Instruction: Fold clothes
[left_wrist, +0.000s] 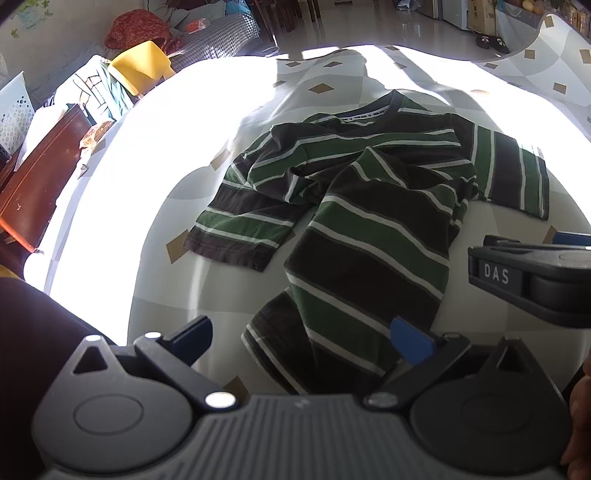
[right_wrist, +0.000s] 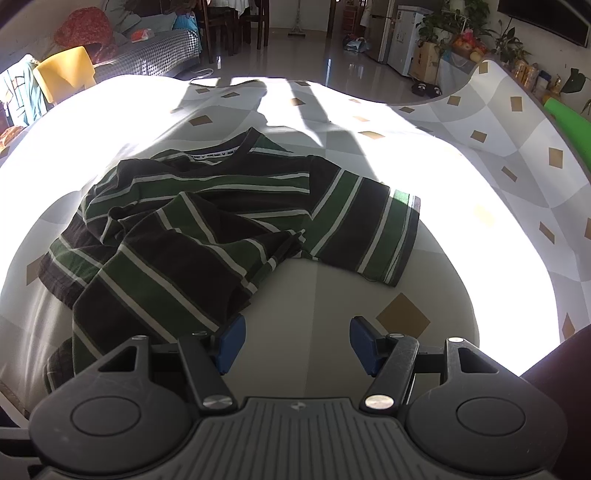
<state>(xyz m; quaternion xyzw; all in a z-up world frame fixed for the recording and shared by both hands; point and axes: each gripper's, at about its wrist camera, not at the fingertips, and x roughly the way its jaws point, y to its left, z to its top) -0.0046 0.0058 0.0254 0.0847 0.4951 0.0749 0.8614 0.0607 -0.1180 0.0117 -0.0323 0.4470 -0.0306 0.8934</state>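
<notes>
You get hard sunlight blowing out the table (right_wrist: 480, 206) toward its far edge; long shadows cross it there. Fisheye bends the edges; near parts sit dim.

yellow chair (left_wrist: 142, 68), checkered sofa (right_wrist: 155, 55), fridge (right_wrist: 404, 35)

Both wrist views low, near desk (left_wrist: 155, 155), facing forward; share green-and-black striped cotton T-shirt (left_wrist: 369, 221) (right_wrist: 207, 229), left view from farther left.

Black claw (right_wrist: 297, 345), blue pads (right_wrist: 232, 343)
</notes>
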